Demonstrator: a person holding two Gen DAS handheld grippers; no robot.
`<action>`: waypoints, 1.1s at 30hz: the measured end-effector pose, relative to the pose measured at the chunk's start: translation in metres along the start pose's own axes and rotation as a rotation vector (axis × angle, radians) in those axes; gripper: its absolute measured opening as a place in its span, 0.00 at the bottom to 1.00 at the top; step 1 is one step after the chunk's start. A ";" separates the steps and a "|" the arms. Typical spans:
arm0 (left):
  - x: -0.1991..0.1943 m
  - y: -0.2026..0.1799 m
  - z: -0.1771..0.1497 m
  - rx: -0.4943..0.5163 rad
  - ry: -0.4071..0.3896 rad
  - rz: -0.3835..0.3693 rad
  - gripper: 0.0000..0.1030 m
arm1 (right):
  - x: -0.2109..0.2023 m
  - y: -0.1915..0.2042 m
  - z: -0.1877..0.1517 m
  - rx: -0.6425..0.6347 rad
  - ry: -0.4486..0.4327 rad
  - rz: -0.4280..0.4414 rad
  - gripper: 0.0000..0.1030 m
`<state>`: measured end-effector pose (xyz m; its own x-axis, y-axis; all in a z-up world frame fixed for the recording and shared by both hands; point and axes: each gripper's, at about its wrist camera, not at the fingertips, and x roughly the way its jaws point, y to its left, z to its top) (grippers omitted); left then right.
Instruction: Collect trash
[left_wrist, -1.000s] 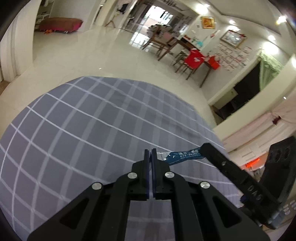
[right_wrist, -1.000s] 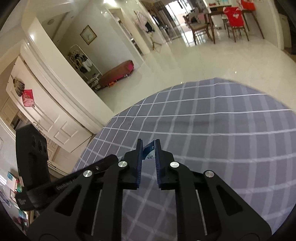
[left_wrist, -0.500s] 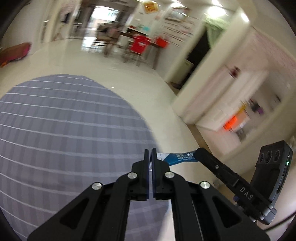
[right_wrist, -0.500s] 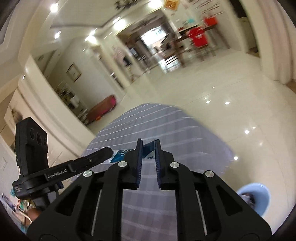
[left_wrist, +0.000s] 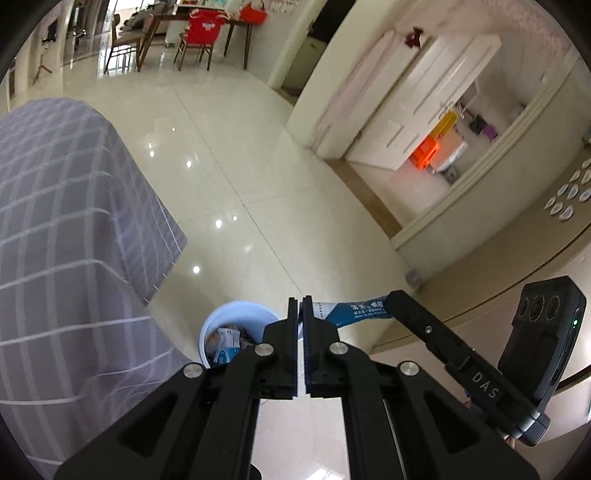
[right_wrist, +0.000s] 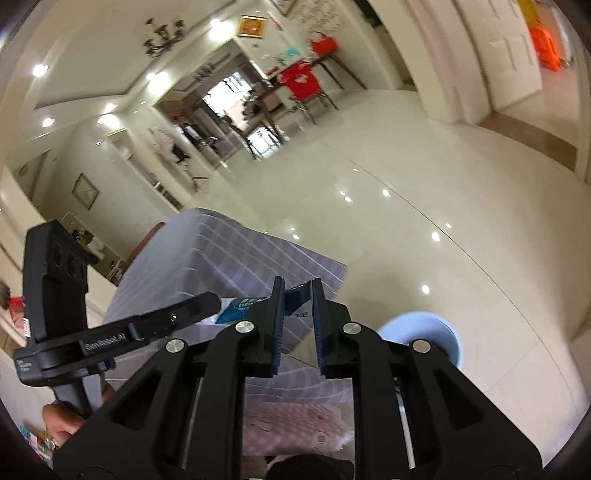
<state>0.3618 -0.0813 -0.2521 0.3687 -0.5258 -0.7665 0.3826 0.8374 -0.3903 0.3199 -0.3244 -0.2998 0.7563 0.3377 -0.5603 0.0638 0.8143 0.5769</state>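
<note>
A blue and white wrapper (left_wrist: 349, 309) is held between both grippers, stretched from one to the other. My left gripper (left_wrist: 300, 301) is shut on one end of it. My right gripper (right_wrist: 298, 286) is shut on the other end; the wrapper (right_wrist: 240, 306) runs left from its jaws. Both hang beside the table edge, above a light blue trash bin (left_wrist: 236, 308) on the floor. The bin holds several pieces of trash. The bin rim (right_wrist: 448, 330) also shows low right in the right wrist view.
A table with a grey checked cloth (left_wrist: 62, 229) fills the left side. Glossy cream floor tiles (left_wrist: 266, 177) spread ahead. A dining table with red-covered chairs (left_wrist: 203, 27) stands far back. A white door (left_wrist: 391, 96) and doorway are on the right.
Both grippers have swung right with the wrapper, from over the tabletop to past its edge. The trash bin has come into view below them.
</note>
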 end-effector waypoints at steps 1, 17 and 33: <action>0.008 -0.002 -0.001 0.003 0.009 0.005 0.05 | 0.003 -0.006 -0.001 0.001 0.002 -0.012 0.17; 0.049 0.012 -0.010 0.041 0.098 0.222 0.74 | 0.033 -0.034 -0.033 0.025 0.085 -0.187 0.73; -0.177 -0.047 -0.054 0.211 -0.366 0.520 0.87 | -0.123 0.114 -0.038 -0.227 -0.214 -0.098 0.80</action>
<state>0.2332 -0.0199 -0.1256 0.7990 -0.1093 -0.5913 0.2211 0.9678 0.1200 0.2096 -0.2555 -0.1873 0.8751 0.1654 -0.4547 0.0142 0.9306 0.3658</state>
